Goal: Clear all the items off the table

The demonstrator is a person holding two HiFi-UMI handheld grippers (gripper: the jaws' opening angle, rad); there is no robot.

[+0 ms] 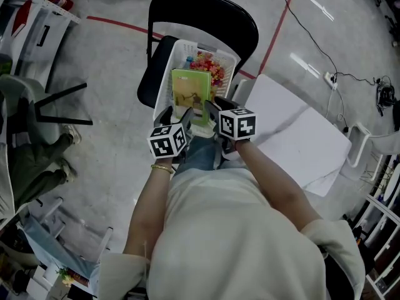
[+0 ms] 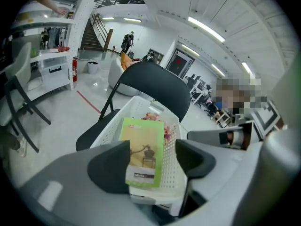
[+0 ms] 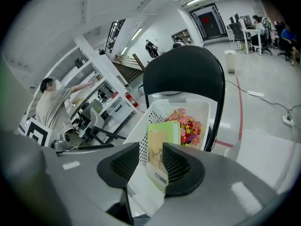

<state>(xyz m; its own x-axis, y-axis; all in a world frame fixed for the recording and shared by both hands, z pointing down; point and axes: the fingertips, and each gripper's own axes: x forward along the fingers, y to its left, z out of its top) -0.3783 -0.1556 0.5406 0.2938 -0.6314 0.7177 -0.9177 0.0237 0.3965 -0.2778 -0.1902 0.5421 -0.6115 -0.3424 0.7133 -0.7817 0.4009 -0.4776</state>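
A green book [image 1: 190, 95] stands tilted over a white perforated basket [image 1: 164, 86] on the seat of a black folding chair [image 1: 200, 8]. My right gripper [image 1: 215, 109] is shut on the book's near edge. In the right gripper view the book [image 3: 160, 149] sits pinched between the jaws of the right gripper [image 3: 156, 161]. My left gripper [image 1: 177, 114] is open beside it. In the left gripper view the book [image 2: 143, 149] lies against the left jaw of the left gripper [image 2: 153, 161], with a gap to the other jaw. Colourful artificial flowers [image 1: 209, 66] lie in the basket's far end.
A white table [image 1: 294, 130] stands to the right of the chair. A seated person's legs [image 1: 31, 161] and another chair are at the left. A cable and power strip [image 1: 329, 79] lie on the floor at the right. Shelving lines both sides.
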